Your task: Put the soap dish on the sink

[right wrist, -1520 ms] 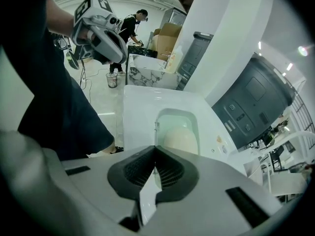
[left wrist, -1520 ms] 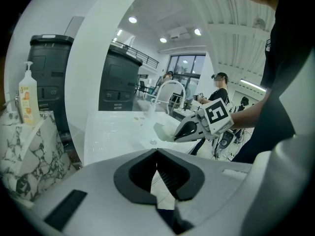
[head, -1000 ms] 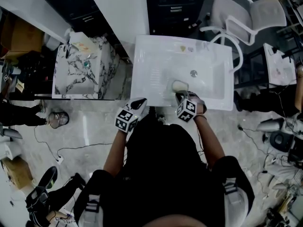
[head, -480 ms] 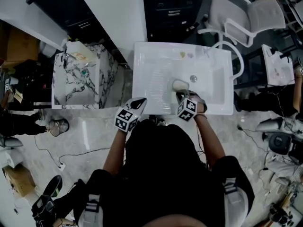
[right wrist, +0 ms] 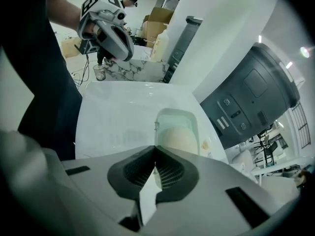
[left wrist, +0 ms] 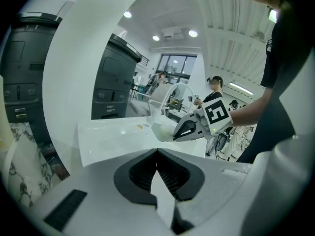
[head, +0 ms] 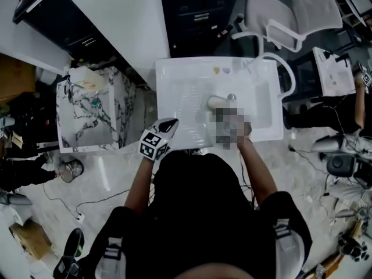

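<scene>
A white sink (head: 180, 80) lies in front of me. The pale green soap dish (head: 217, 102) with a cream bar of soap (right wrist: 178, 137) in it is over the basin, just left of the drain (head: 231, 97). My right gripper (right wrist: 155, 154) is shut on the dish's near rim; a mosaic patch covers it in the head view. In the left gripper view the dish (left wrist: 164, 130) shows held a little above the sink (left wrist: 113, 136). My left gripper (head: 169, 123) is shut on nothing and hovers at the sink's front left edge, apart from the dish.
A marble-patterned cabinet (head: 87, 106) stands left of the sink, a dark cabinet (head: 195, 10) behind it, and a white chair (head: 290, 10) at the back right. Small bits (head: 220, 70) lie on the sink's back rim. Cables and clutter cover the floor at both sides.
My right gripper has carried the soap dish farther over the basin, from near the front rim to beside the drain. The left gripper has stayed put.
</scene>
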Motion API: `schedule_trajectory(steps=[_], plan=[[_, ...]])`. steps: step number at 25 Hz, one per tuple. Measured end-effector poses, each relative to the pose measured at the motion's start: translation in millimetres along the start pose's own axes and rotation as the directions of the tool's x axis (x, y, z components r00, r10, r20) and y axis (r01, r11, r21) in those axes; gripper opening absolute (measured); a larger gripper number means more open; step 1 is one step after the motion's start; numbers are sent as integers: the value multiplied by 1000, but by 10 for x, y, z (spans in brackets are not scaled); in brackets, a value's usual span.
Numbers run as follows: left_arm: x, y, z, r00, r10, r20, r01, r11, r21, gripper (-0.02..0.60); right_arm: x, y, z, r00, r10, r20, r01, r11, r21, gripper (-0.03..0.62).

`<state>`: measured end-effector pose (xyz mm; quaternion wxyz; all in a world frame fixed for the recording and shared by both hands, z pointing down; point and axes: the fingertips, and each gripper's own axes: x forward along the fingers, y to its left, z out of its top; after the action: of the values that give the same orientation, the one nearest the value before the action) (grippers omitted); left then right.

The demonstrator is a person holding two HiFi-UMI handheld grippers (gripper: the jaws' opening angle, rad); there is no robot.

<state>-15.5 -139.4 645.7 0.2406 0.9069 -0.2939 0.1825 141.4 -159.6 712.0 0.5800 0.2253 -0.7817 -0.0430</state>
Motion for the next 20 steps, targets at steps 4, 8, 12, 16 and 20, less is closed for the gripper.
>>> schedule_trajectory(steps=[4,8,12,16,20], plan=[[142,85,103,999,-40,-1,40,999,14,0,64,-47,-42,1000,11,-25,-11,1000,27,-3],[202,202,156,998,-64,-5,64,998,20,0,143,-69,-46,998,31,-51,-29,999,35,-3],[199,358,117,997,-75,-20,76,997,8,0,232,-156,52,998,26,-62,-25,999,22,-3],[178,489,78,996,-79,-36,78,997,-10,0,341,-222,160,997,36,-65,-36,999,3,-2],[166,596,85,997,-70,-22,70,997,-11,0,448,-269,268,997,41,-64,-44,998,-37,-3]])
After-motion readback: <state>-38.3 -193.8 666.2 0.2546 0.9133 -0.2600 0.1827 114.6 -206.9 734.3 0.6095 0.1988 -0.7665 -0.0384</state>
